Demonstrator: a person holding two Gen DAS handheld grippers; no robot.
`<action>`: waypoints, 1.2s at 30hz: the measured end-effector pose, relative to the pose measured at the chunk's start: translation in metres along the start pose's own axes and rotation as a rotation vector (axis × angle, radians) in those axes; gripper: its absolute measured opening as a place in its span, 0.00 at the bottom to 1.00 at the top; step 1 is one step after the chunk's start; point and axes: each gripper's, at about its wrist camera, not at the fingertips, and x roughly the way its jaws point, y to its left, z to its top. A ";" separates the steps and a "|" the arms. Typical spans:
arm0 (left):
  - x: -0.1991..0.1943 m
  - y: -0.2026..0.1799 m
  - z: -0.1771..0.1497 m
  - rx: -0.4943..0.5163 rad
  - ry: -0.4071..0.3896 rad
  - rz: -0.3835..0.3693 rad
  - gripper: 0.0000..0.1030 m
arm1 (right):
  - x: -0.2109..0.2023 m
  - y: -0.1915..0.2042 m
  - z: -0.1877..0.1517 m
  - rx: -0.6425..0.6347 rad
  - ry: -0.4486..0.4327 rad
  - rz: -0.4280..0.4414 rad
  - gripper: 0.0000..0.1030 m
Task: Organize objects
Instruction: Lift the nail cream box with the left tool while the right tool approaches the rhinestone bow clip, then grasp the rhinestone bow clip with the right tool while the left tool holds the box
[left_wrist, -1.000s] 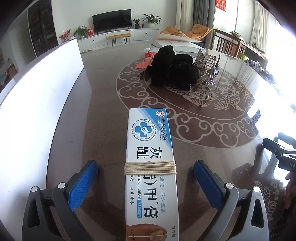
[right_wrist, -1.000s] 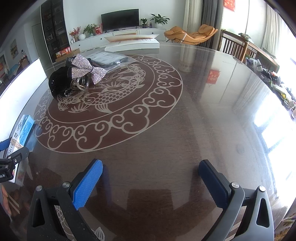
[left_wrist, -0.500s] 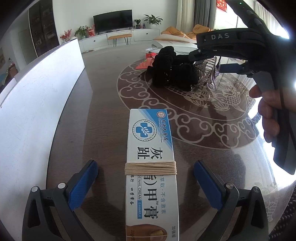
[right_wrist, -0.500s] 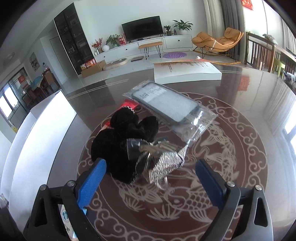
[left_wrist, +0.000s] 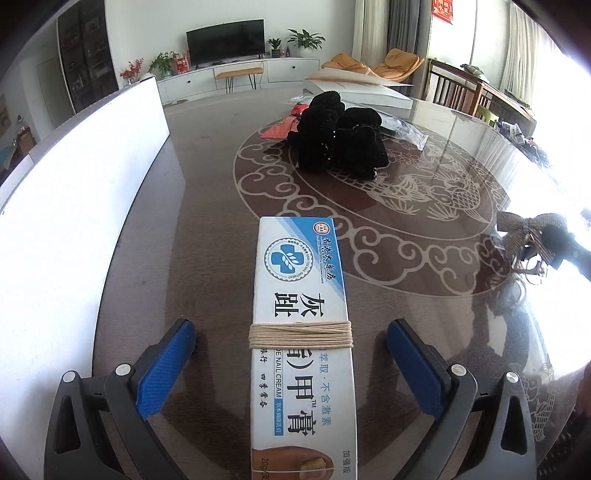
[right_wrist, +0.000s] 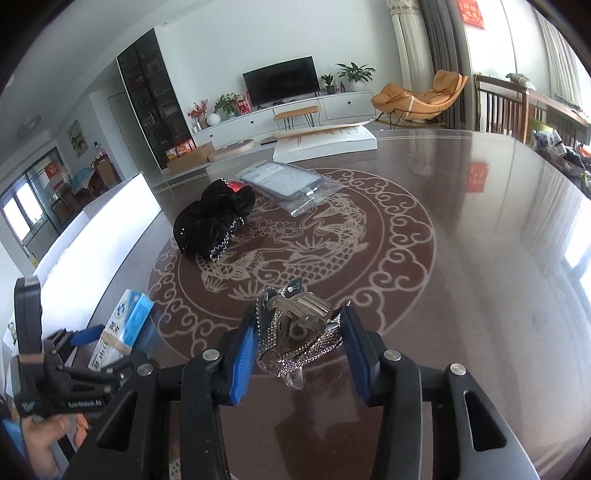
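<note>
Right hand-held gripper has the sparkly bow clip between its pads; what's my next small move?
Probably finish closing before carrying. The right hand-held gripper is closing on the rhinestone bow clip, which is already off the table and away from the black scrunchies.

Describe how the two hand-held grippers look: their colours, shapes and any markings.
Both grippers are black plastic frames with triangular cut-outs and silver round bolts. Each finger carries a flat blue textured pad. The left gripper has a pistol-style black handle with white lettering, seen from the right wrist camera. The right gripper has the same build. No cables show.
</note>
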 end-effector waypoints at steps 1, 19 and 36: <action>0.000 0.000 0.000 0.000 0.000 0.000 1.00 | -0.008 0.000 -0.008 -0.007 -0.012 -0.022 0.49; 0.001 0.000 0.000 0.000 0.000 0.000 1.00 | 0.003 -0.007 -0.046 0.015 0.127 -0.131 0.90; 0.006 -0.001 0.012 0.034 0.153 -0.023 1.00 | 0.019 0.011 -0.042 -0.087 0.215 -0.158 1.00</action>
